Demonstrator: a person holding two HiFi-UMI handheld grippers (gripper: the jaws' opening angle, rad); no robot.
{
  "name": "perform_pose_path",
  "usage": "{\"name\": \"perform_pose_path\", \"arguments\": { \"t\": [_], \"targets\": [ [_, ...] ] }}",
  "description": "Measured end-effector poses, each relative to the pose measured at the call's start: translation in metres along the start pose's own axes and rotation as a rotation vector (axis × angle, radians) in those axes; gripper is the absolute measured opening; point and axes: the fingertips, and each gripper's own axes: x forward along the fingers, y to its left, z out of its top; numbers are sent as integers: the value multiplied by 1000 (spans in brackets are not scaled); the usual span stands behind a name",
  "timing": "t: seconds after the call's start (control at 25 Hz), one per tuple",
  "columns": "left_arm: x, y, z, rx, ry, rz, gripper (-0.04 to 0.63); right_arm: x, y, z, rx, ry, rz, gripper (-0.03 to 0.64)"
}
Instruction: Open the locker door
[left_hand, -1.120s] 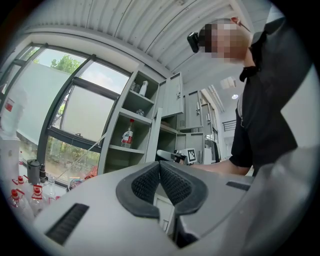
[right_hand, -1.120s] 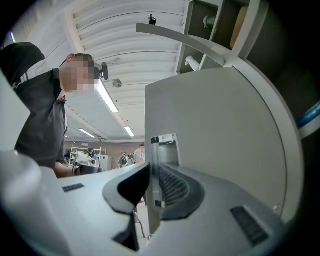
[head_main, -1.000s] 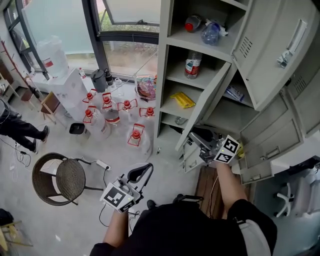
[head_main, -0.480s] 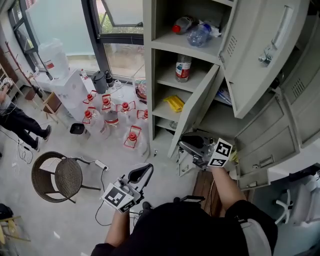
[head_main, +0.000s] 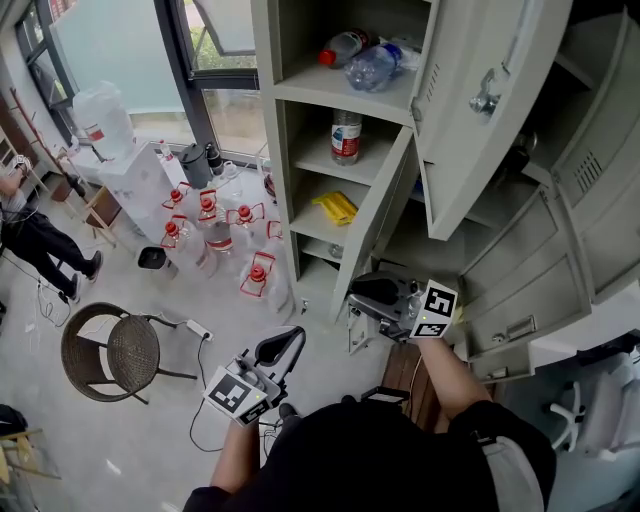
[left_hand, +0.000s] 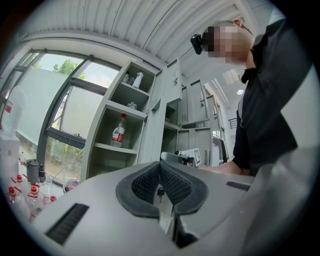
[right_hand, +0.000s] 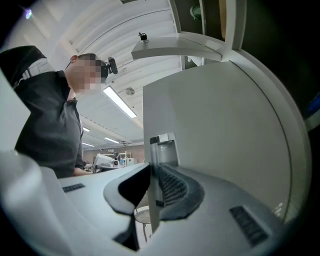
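The grey locker has a lower door that stands swung out at an angle. My right gripper holds that door's free edge low down. Its jaws have just been closing, and the door's edge with its latch plate sits pinched between the pads. In the right gripper view the door's flat face fills the right side. My left gripper hangs in front of my body, away from the locker. The ribbed pads of my left gripper meet with nothing between them.
A larger upper door hangs open above my right gripper, and more open doors stand at the right. Bottles and a yellow item lie on the shelves. Red-capped jugs, a wicker chair and a seated person are at the left.
The right gripper has shifted left in the head view with the door's edge between its jaws. The locker now sits further left in that view. The left gripper keeps its spot in the picture.
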Motion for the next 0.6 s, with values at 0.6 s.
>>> {"name": "perform_pose_path", "arguments": {
  "t": [0.6],
  "targets": [
    [31, -33, -20, 12, 21, 24, 17, -43, 13, 9, 36, 1, 148, 66]
  ]
}}
